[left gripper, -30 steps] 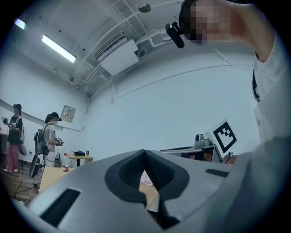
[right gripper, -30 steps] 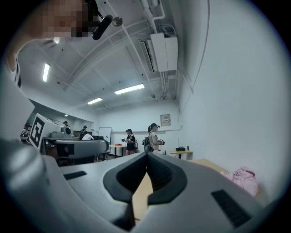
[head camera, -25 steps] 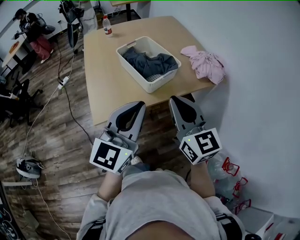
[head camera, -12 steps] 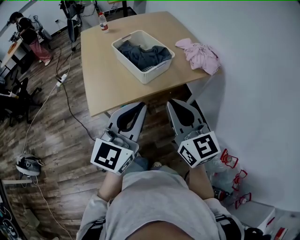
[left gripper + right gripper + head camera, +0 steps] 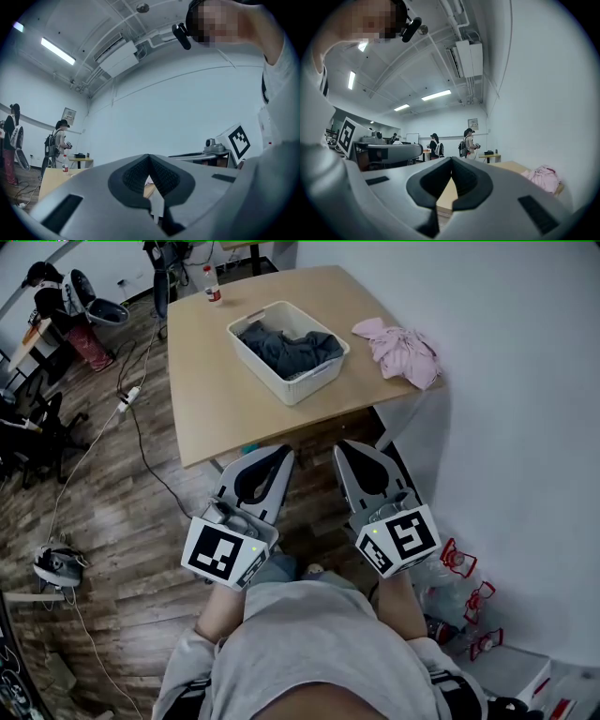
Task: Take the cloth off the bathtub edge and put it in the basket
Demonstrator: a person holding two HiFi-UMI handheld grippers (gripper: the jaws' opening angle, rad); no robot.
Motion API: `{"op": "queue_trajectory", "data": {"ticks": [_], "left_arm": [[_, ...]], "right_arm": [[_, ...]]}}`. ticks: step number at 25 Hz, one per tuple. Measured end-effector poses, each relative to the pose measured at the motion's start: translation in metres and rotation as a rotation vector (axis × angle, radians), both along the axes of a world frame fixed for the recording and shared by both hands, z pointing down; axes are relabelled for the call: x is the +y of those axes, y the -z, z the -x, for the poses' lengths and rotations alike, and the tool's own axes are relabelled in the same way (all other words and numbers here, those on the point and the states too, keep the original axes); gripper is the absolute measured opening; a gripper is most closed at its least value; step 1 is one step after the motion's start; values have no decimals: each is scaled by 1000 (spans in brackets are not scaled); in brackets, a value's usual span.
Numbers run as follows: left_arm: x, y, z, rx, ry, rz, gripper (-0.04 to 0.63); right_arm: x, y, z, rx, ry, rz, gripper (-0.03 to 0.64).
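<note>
A pink cloth (image 5: 398, 351) lies crumpled on the right corner of a wooden table (image 5: 211, 399), close to the white wall; it also shows in the right gripper view (image 5: 543, 177). A white basket (image 5: 327, 367) stands mid-table with a dark grey-blue cloth (image 5: 286, 348) inside. No bathtub is in view. My left gripper (image 5: 270, 457) and right gripper (image 5: 359, 448) hang side by side in front of the table's near edge, above the floor. Both are shut with nothing between their jaws, as the left gripper (image 5: 149, 158) and right gripper (image 5: 451, 161) views confirm.
A plastic bottle (image 5: 214, 285) stands at the table's far edge. Cables (image 5: 141, 442) run over the wood floor to the left. People and office chairs (image 5: 66, 306) are at the far left. A white wall (image 5: 525, 427) borders the right side, with red-and-white items (image 5: 464, 582) at its foot.
The table, basket and pink cloth sit higher in the head view than a second ago. Both grippers keep the same pose and stay shut.
</note>
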State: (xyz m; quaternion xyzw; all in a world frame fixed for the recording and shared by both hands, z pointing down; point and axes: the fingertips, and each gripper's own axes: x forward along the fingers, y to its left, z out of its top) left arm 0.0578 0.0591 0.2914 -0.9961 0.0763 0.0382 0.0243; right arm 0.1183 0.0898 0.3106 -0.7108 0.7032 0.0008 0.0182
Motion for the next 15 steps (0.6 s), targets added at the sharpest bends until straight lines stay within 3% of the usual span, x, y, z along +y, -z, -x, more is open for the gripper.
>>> {"op": "queue_trajectory", "data": {"ticks": [15], "left_arm": [[12, 3, -11, 6, -24, -13, -4]], "right_arm": [[11, 3, -9, 5, -15, -6, 9]]}}
